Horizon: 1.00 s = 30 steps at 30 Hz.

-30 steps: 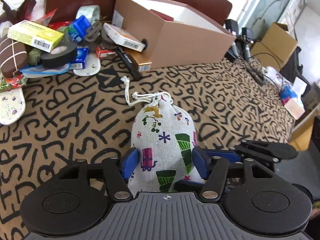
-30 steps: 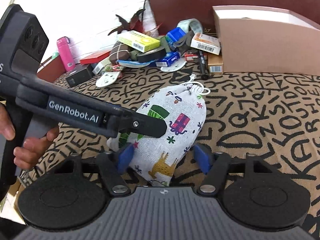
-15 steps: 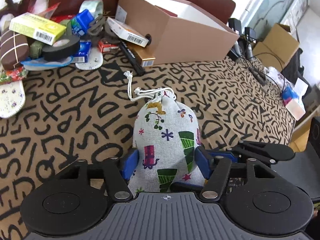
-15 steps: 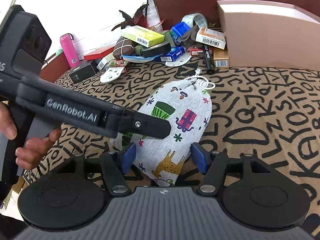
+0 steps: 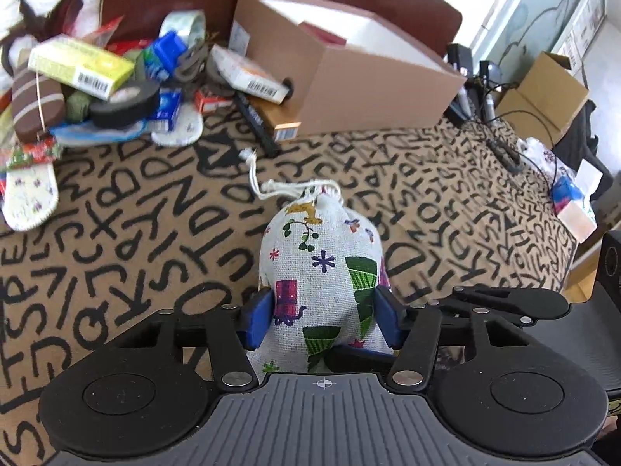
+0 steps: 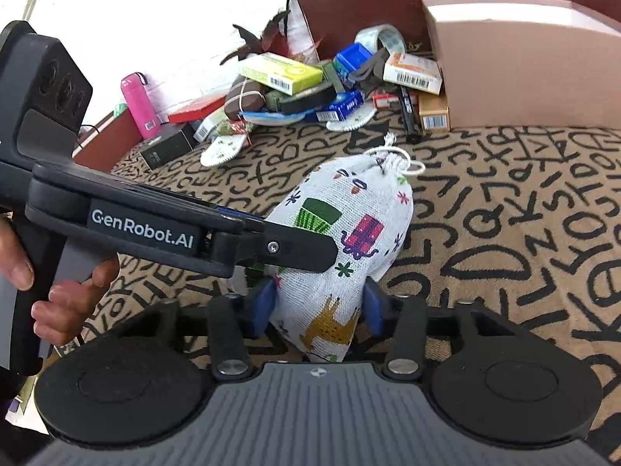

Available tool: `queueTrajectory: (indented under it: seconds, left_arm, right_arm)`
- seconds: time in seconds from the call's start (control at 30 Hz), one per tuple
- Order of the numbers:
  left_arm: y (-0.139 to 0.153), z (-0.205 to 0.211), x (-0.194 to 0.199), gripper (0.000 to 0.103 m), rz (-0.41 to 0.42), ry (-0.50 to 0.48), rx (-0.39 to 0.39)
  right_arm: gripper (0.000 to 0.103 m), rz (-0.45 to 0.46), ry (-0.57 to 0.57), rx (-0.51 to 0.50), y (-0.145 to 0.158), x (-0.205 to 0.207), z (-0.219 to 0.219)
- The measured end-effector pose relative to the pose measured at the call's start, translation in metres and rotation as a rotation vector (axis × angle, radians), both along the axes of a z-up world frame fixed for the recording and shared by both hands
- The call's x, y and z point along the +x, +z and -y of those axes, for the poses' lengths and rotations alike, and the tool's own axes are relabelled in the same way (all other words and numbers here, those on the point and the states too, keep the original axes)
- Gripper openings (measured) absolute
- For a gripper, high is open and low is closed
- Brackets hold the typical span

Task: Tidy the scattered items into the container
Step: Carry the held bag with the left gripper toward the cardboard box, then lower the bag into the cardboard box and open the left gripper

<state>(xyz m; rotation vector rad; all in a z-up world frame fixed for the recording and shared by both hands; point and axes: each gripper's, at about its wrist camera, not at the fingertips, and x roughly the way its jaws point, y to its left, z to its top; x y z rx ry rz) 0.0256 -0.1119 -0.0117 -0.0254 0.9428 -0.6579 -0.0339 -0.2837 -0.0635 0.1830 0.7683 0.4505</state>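
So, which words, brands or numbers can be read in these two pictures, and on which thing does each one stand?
"GenRobot.AI": white label on the left gripper, right wrist view.
Single black letters such as "Q", "D", "X": printed all over the tablecloth.
Barcodes and print on the yellow-green box and the white-orange box: too small to read.
Drawstring bag: pictures only, no text.

Open patterned tablecloth ahead of you, pile of clutter crowding the left of the box, bare cloth before its front wall
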Motion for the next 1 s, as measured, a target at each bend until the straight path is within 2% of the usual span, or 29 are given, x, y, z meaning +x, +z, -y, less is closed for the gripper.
queueTrajectory:
  seconds: [0.1,0.33,0.53,0.67,0.8,1.0]
  left_arm:
    - [0.015,0.006,0.000,0.057,0.020,0.002,-0.026]
    - [0.067,0.043,0.018,0.057,0.111,-0.027,-0.097]
    - [0.107,0.093,0.060,0.059,0.185,-0.050,-0.167]
    - [0.126,0.131,0.100,0.059,0.228,-0.055,-0.202]
    - [0.132,0.167,0.144,0.060,0.249,-0.049,-0.238]
    - [0.112,0.213,0.203,0.059,0.224,-0.044,-0.287]
  right_arm:
    - [0.045,0.028,0.008,0.005,0.013,-0.004,0.005]
    - [0.045,0.166,-0.021,-0.042,0.058,-0.002,0.032]
    - [0.045,0.299,-0.086,-0.110,0.102,0.025,0.068]
    - [0.045,0.361,-0.139,-0.139,0.123,0.058,0.098]
    - [0.045,0.395,-0.183,-0.139,0.136,0.099,0.132]
    - [0.045,0.411,-0.204,-0.210,0.132,0.157,0.175]
